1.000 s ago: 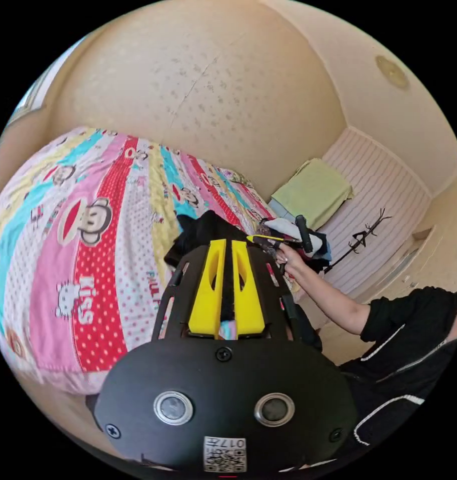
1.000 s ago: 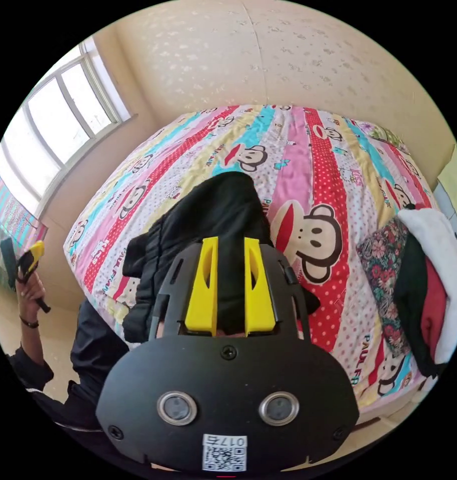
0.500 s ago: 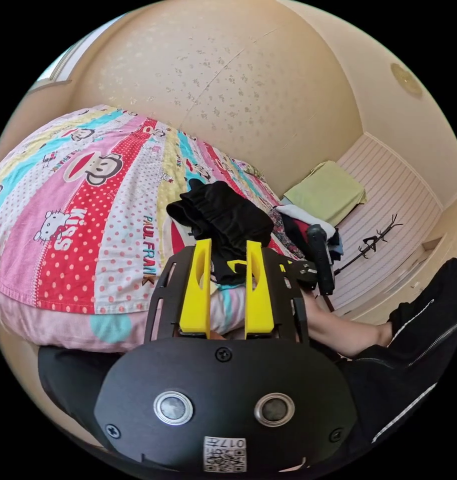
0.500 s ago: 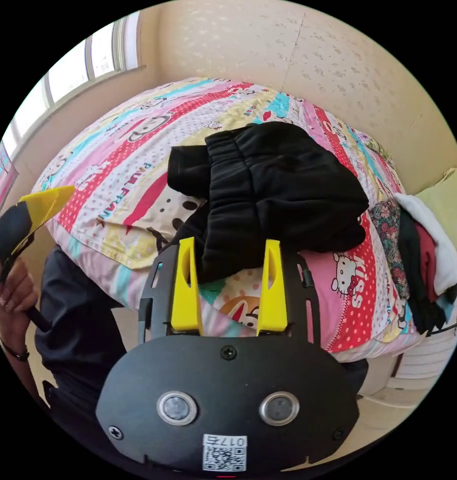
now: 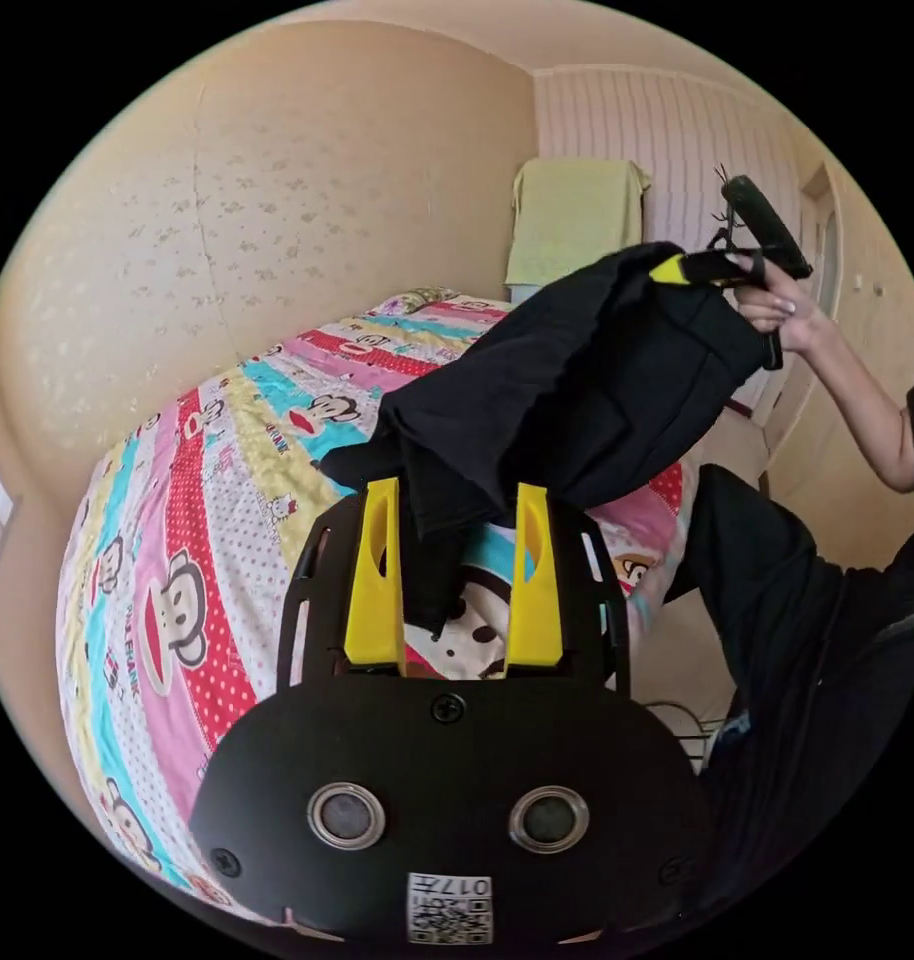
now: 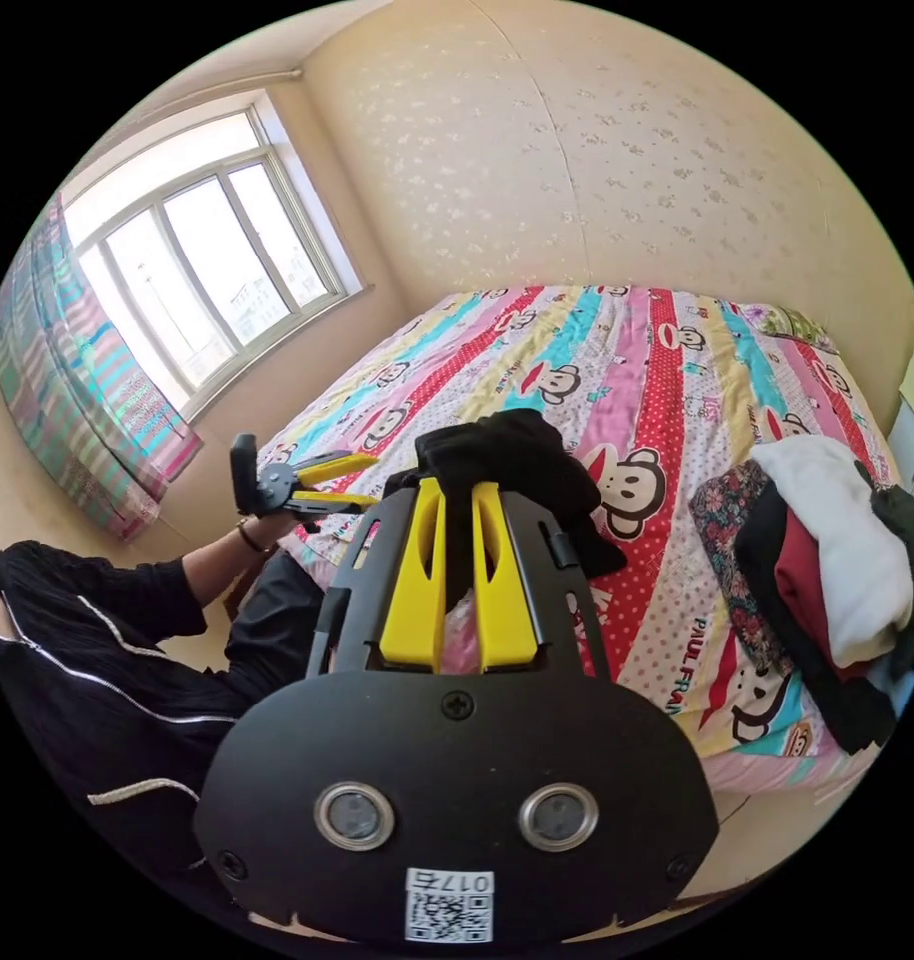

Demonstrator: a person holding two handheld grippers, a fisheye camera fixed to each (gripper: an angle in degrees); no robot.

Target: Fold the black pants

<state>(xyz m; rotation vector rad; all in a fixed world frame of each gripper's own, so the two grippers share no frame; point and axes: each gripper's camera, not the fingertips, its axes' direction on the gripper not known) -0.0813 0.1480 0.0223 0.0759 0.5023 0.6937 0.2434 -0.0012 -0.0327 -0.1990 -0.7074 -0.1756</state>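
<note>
The black pants (image 5: 577, 400) hang bunched above the near edge of the bed, one end lifted. My right gripper (image 5: 677, 268), in a hand at the upper right of the left gripper view, is shut on that raised end. In the right gripper view its jaws (image 6: 458, 487) stand close together with the black pants (image 6: 507, 460) pinched between them. My left gripper (image 5: 457, 488) is open, its jaws wide apart, and a loose fold of the pants dangles between them untouched. The left gripper (image 6: 362, 480) also shows at the left, held in a hand.
The bed (image 5: 207, 480) has a striped cartoon cover (image 6: 657, 400). A pile of other clothes (image 6: 827, 560) lies at its right end. A green towel (image 5: 572, 220) hangs by the wall. The person's dark-clothed body (image 5: 807, 620) stands beside the bed, and a window (image 6: 197, 260) is at the left.
My right gripper went from wide open to shut on the pants and raised them off the bed. My left gripper opened wider and now sits under the hanging cloth.
</note>
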